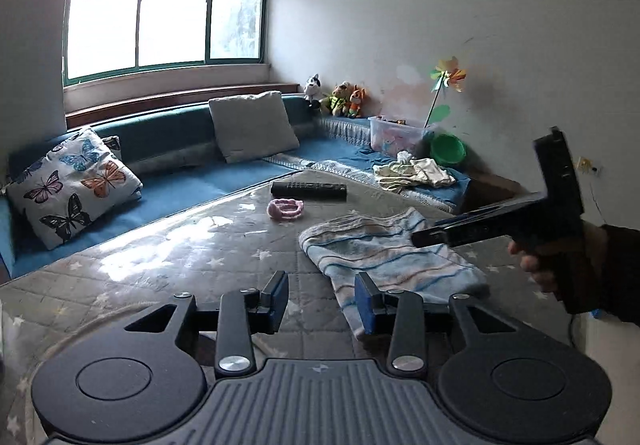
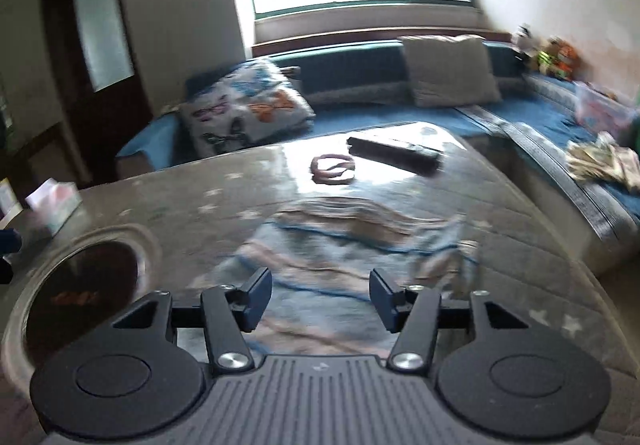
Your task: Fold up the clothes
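Both grippers, left gripper [image 1: 322, 301] and right gripper [image 2: 320, 299], are black with blue pads, silver screws, ribbed grey housings; a dark sleeve [image 1: 620, 269] covers the wrist.

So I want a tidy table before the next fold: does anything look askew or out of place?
The striped towel lies folded but skewed, edges uneven. A black remote and pink hair band lie beyond it on the table, unrelated to folding.

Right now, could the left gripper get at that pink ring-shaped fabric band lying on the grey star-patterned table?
Probably yes. The left gripper is open and empty, and the pink ring-shaped fabric band lies ahead on bare tabletop. The striped blue towel sits off to the right, not between them.
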`<state>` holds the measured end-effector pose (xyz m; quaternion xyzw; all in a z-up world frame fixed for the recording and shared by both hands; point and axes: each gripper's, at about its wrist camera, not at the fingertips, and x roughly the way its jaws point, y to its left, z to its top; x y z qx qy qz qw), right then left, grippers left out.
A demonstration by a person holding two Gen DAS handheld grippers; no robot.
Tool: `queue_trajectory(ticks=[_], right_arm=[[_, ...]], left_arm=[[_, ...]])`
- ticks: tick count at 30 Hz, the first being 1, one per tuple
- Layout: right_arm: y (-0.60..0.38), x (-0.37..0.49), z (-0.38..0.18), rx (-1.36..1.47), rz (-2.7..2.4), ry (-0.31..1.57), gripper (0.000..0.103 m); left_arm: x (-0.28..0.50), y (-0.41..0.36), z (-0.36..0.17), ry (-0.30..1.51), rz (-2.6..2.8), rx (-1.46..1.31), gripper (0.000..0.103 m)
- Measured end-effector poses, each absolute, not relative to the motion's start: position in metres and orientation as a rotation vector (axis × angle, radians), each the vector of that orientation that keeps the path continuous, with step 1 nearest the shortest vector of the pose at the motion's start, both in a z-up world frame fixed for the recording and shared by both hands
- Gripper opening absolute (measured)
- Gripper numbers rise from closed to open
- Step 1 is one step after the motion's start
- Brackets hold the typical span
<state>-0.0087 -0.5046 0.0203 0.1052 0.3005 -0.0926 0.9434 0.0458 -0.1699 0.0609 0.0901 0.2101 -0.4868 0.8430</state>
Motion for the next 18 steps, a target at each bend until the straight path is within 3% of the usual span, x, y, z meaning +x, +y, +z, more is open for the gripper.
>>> queue_trajectory(ticks=[7,18], right_arm=[[-0.467,-0.014,0.007,0.133,-0.142,0.660,0.060],[-0.476,-0.042,-0.012,0.124,-0.208,0.705,0.060]], left_arm=[[0.030,-0.160,0.055,0.438,-1.037,0.137,0.040],[0.037,-0.210,0.035,0.519,-1.103,0.169,0.040]])
